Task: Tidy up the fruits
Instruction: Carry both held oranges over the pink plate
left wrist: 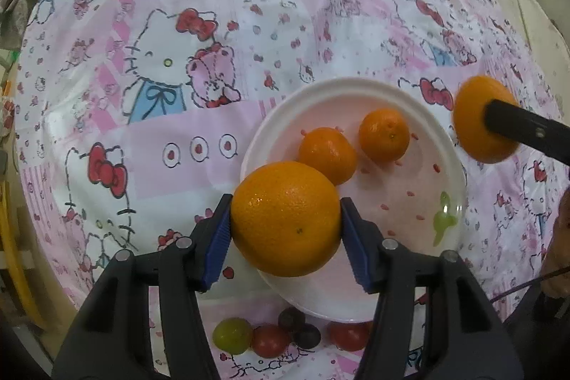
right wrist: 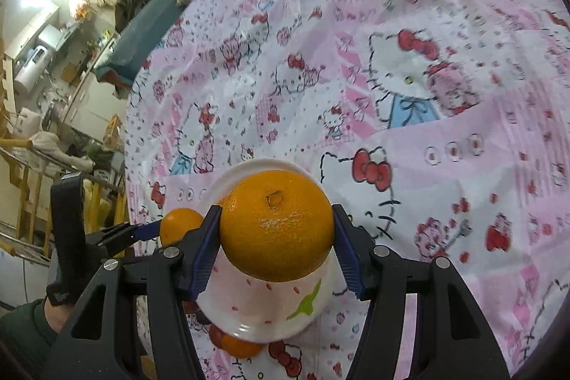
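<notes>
Both my grippers loaded, mid-carry toward the plate [left wrist: 356, 87]. Left gripper [left wrist: 285, 219]: blue pads pinching a large orange [left wrist: 285, 219] by its sides, held above the plate's near-left rim, not resting on it as far as I can judge. Right gripper [right wrist: 276, 230]: fingers clamped on a second orange [right wrist: 276, 226], hovering over the plate's rim on the far side from the left gripper; in the left view that fruit [left wrist: 481, 119] hangs just outside the rim.

Already in the plate: two small mandarins [left wrist: 384, 134] near the far rim, close together; whether they touch is unclear.

Along the cloth [left wrist: 142, 166] edge nearest me, just outside the plate: a green grape [left wrist: 232, 335], red and dark ones beside it.

Orientation: the oranges are near-round, no real long axis. Right-hand orange shows its stem dimple up and toward the camera; left-hand one shows a small dark spot facing the lens.

Next move, my reading: lower each orange onto bare plate floor, clear of the mandarins, then spread the fingers slowly. Round fruit may roll on the shallow plate.
</notes>
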Demonstrator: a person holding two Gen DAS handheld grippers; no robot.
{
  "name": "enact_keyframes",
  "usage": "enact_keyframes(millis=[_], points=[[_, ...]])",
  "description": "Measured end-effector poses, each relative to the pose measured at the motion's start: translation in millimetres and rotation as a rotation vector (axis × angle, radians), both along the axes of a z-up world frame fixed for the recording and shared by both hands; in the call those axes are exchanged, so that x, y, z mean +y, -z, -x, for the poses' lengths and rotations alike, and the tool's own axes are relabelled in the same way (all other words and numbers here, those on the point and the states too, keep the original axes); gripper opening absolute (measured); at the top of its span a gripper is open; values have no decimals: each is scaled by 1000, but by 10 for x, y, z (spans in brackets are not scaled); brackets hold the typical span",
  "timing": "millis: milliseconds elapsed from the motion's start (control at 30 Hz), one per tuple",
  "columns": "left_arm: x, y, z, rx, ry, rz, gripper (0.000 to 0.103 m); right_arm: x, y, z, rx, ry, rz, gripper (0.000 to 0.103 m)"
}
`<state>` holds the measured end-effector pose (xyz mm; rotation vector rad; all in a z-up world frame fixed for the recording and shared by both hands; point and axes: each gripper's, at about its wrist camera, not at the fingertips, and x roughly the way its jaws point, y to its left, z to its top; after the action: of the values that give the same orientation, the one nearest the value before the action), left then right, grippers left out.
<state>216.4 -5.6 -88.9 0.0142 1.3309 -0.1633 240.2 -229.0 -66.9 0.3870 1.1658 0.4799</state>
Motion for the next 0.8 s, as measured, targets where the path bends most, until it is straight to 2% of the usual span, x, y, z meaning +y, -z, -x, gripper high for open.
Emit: enact_keyframes(millis=[167,333,500,800], points=[[-64,42,-54,5,12,12,54,137,196,-88,36,-35,41,62],[-79,25,-124,-34,15,3,54,195,352,-80,70,-51,87,62],[-52,46,-151,-41,-6,14,56,287,412,-41,46,-83,161,62],[-171,112,-52,-37,53,-39,59,311,430,-21,53,-91,142,64]])
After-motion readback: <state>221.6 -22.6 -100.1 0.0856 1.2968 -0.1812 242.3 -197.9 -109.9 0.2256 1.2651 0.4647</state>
